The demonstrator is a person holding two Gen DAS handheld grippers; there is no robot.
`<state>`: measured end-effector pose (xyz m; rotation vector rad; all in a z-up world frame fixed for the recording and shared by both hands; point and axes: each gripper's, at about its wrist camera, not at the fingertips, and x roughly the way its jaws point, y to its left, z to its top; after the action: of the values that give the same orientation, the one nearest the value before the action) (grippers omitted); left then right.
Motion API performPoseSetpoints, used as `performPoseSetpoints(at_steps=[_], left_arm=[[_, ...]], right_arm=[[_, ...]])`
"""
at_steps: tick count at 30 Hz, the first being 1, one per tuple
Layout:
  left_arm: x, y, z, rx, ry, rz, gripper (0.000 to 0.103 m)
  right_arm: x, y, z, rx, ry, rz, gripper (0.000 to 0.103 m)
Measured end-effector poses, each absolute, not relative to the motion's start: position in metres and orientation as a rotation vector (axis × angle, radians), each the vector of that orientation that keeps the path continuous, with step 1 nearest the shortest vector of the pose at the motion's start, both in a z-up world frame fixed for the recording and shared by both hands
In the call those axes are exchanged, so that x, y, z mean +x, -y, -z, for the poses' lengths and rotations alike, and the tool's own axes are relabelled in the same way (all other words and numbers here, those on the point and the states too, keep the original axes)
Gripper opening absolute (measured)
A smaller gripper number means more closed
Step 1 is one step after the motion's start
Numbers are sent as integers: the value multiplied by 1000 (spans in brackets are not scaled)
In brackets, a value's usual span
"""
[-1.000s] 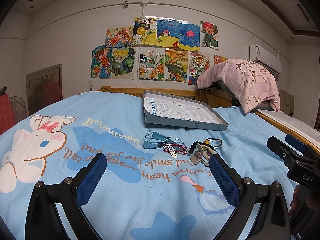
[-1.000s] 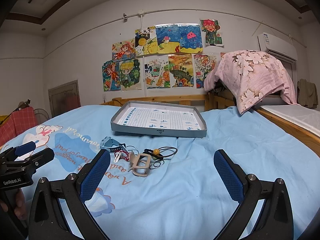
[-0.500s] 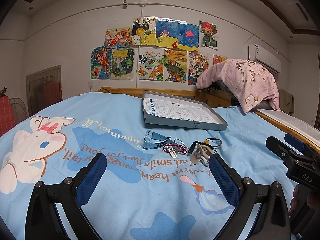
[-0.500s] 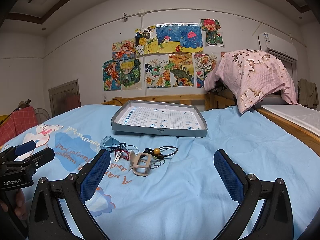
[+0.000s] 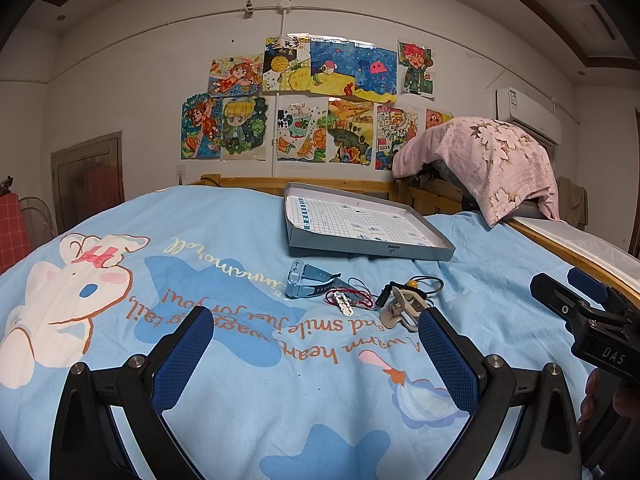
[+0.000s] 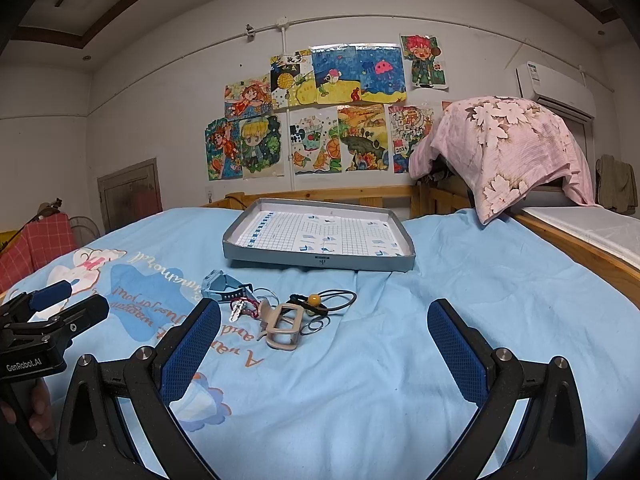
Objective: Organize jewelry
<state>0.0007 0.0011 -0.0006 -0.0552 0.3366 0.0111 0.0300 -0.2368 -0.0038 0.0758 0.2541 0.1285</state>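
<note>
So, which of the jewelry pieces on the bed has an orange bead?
The dark cord loop, lying rightmost in the pile: it carries the orange bead. The blue watch and the beige strap piece have none.

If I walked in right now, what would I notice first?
Probably the bright cartoon drawings taped across the white wall behind the bed. Next, the little heap of jewelry on the blue cartoon bedsheet, with a blue watch at its left end, just in front of an empty grey tray. Both grippers, left gripper and right gripper, are open, short of the heap.
</note>
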Motion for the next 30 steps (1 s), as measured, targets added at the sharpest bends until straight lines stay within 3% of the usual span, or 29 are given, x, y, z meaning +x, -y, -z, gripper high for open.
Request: performPoseSetpoints(at_steps=[30], left_arm=[[1, -1, 1, -51, -335, -12, 103]], right_arm=[[31, 236, 6, 79, -261, -129, 102]])
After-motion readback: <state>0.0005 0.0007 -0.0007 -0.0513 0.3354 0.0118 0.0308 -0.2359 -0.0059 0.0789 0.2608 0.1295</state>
